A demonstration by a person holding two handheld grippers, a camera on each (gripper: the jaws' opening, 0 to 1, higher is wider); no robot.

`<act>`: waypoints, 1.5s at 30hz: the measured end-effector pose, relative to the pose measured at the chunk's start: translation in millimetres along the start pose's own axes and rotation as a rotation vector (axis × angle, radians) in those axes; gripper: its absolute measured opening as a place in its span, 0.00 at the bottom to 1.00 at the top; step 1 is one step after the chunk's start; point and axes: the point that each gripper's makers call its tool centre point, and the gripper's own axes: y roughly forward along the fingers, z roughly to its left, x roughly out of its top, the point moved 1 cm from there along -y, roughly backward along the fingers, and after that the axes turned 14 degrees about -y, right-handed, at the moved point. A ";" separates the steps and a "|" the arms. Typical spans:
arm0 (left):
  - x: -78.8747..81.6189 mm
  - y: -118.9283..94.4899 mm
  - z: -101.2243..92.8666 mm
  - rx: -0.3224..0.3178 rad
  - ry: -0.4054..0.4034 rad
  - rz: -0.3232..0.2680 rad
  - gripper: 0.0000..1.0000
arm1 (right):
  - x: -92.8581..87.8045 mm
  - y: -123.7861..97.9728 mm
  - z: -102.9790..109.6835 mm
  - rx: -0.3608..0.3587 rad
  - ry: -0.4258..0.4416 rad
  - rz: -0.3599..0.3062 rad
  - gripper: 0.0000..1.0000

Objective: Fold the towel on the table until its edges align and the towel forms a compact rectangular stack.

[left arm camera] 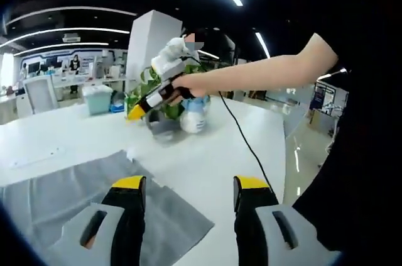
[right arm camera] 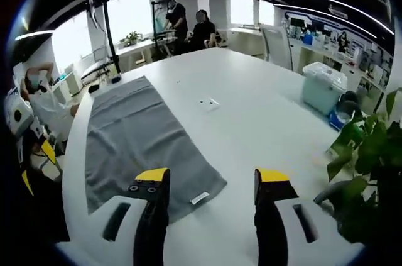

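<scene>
A grey towel (right arm camera: 135,134) lies spread flat on the white table (right arm camera: 251,121), a long rectangle with a small white label (right arm camera: 199,198) at its near corner. My right gripper (right arm camera: 213,181) is open above the table, its left jaw over that near corner. In the left gripper view the towel (left arm camera: 69,190) lies at the lower left, and my left gripper (left arm camera: 190,189) is open, with its left jaw over the towel's edge. A hand holds the right gripper (left arm camera: 141,112) up in front of a plant. The left gripper (right arm camera: 38,165) appears beyond the towel's left side.
A potted plant (right arm camera: 364,153) and a white vase (left arm camera: 193,115) stand at one end of the table. A clear lidded bin (right arm camera: 323,87) sits beyond. A small flat item (right arm camera: 209,104) lies mid-table. People stand at the far end (right arm camera: 188,24). A black cable (left arm camera: 242,134) crosses the table.
</scene>
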 end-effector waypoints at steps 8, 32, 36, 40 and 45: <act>-25.6 17.4 -4.9 -0.035 0.075 0.086 0.42 | -23.9 23.0 -4.3 0.012 0.136 0.022 0.51; -106.3 53.1 -10.3 -0.184 0.254 0.371 0.25 | -51.1 56.7 -1.3 0.045 0.257 0.028 0.33; -115.4 62.2 -9.8 -0.208 0.294 0.391 0.21 | -54.3 56.8 -2.7 0.043 0.255 0.036 0.28; -121.7 69.4 -9.2 -0.227 0.289 0.421 0.20 | -55.4 58.1 -1.3 0.060 0.233 0.039 0.23; -123.4 71.8 -6.7 -0.241 0.255 0.439 0.20 | -63.9 60.9 -3.4 0.060 0.216 0.068 0.23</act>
